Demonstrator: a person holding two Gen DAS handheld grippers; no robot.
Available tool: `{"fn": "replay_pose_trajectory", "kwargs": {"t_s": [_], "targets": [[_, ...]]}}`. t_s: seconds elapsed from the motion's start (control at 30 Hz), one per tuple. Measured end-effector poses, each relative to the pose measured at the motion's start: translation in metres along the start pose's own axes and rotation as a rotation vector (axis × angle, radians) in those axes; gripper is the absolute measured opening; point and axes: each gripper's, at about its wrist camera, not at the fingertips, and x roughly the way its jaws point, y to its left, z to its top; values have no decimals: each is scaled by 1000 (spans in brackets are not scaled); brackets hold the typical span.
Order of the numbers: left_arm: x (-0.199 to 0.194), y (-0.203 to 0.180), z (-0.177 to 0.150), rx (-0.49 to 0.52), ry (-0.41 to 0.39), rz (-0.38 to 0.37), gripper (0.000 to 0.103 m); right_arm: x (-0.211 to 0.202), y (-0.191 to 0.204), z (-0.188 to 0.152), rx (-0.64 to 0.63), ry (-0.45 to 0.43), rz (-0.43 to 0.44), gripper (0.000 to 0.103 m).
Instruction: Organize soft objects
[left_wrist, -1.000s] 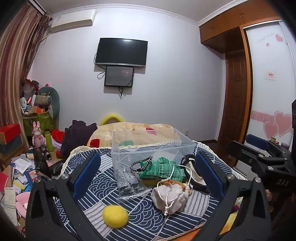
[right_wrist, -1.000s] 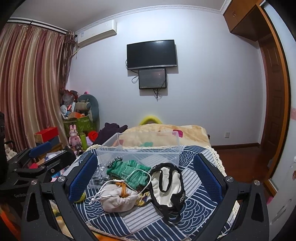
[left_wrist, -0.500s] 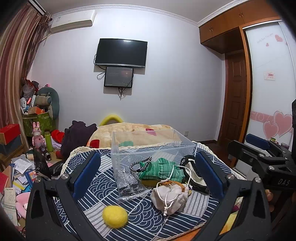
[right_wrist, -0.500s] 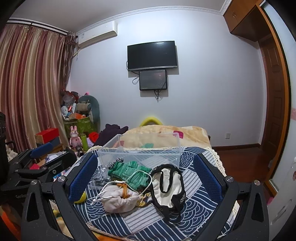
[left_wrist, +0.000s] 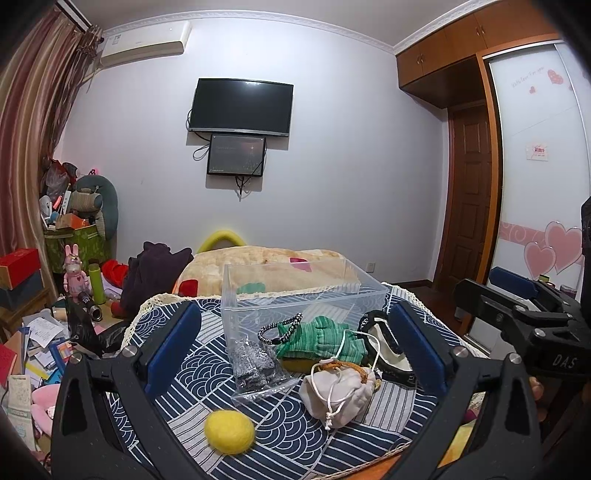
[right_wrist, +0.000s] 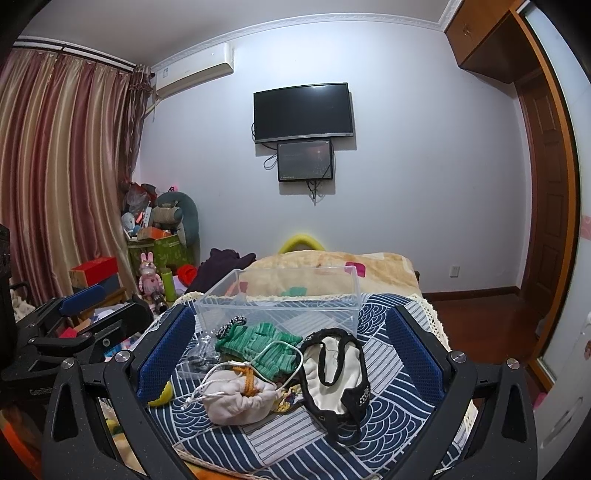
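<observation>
A clear plastic box (left_wrist: 295, 291) (right_wrist: 288, 295) stands on a table with a blue wave-pattern cloth (left_wrist: 184, 373). In front of it lie a green knitted glove (left_wrist: 325, 338) (right_wrist: 262, 349), a white drawstring pouch (left_wrist: 340, 395) (right_wrist: 240, 400), a black-and-cream eye mask (left_wrist: 384, 347) (right_wrist: 336, 373), a beaded bracelet (left_wrist: 280, 328), a bag of grey pieces (left_wrist: 255, 365) and a yellow felt ball (left_wrist: 229, 431). My left gripper (left_wrist: 295, 354) is open and empty, above the near edge. My right gripper (right_wrist: 291, 354) is open and empty, to its right.
A bed with a beige blanket (left_wrist: 266, 266) lies behind the table. Clutter, boxes and toys (left_wrist: 70, 266) fill the floor at the left. A wooden door (left_wrist: 469, 192) and wardrobe stand at the right. A TV (left_wrist: 240, 107) hangs on the far wall.
Both grippers have risen very slightly; the objects sit a little lower in both views. Nothing on the table has moved.
</observation>
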Motion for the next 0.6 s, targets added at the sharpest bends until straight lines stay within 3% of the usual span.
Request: {"fn": "replay_pose_trajectory", "kwargs": {"t_s": [0.53, 0.6], "targets": [[4, 4, -5, -3, 38, -32, 103, 0, 0, -2, -4, -5, 20, 103], [3, 7, -8, -5, 44, -29, 88, 2, 0, -3, -4, -3, 25, 100]]}}
